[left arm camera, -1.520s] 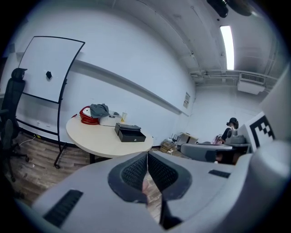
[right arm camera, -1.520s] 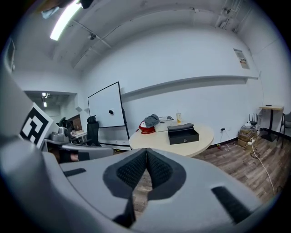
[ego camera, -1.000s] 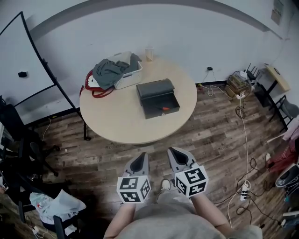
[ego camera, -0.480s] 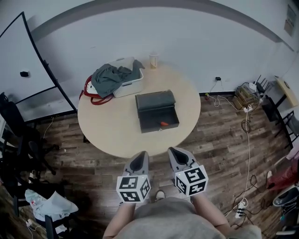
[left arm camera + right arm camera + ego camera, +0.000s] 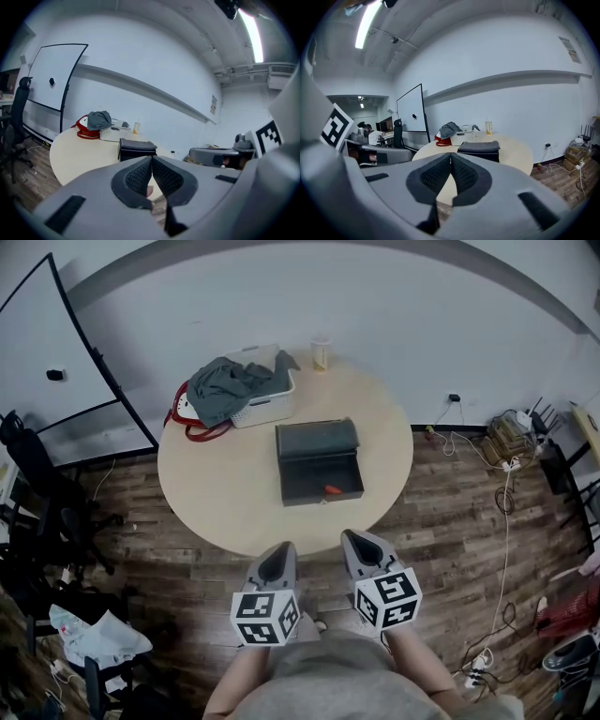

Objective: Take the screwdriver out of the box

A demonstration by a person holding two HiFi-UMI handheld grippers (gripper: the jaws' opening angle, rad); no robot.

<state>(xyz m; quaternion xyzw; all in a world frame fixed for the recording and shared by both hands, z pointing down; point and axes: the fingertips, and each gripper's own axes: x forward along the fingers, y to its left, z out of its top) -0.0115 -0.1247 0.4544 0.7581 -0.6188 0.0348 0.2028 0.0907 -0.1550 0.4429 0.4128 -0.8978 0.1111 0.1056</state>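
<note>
A dark grey box (image 5: pixel 319 461) stands open on the round table (image 5: pixel 225 493), its lid tipped back. Inside, near the front wall, lies the screwdriver (image 5: pixel 331 489), of which I see only the orange handle. My left gripper (image 5: pixel 280 551) and right gripper (image 5: pixel 358 540) hover side by side over the floor just short of the table's near edge, both shut and empty. In the left gripper view the pads meet at my left gripper (image 5: pixel 151 160), with the box (image 5: pixel 136 147) beyond. The right gripper view shows my right gripper (image 5: pixel 450 157) shut too, with the box (image 5: pixel 480 149) ahead.
A white basket (image 5: pixel 261 401) with a grey cloth (image 5: pixel 225 385) and a red object (image 5: pixel 186 414) sit at the table's far left, a cup (image 5: pixel 322 353) at the far edge. A whiteboard (image 5: pixel 66 362) and chairs (image 5: pixel 42 493) stand left. Cables (image 5: pixel 506 474) run over the floor right.
Both grippers have moved forward toward the table, whose near edge now lies just ahead of their tips. Both have stayed shut.
</note>
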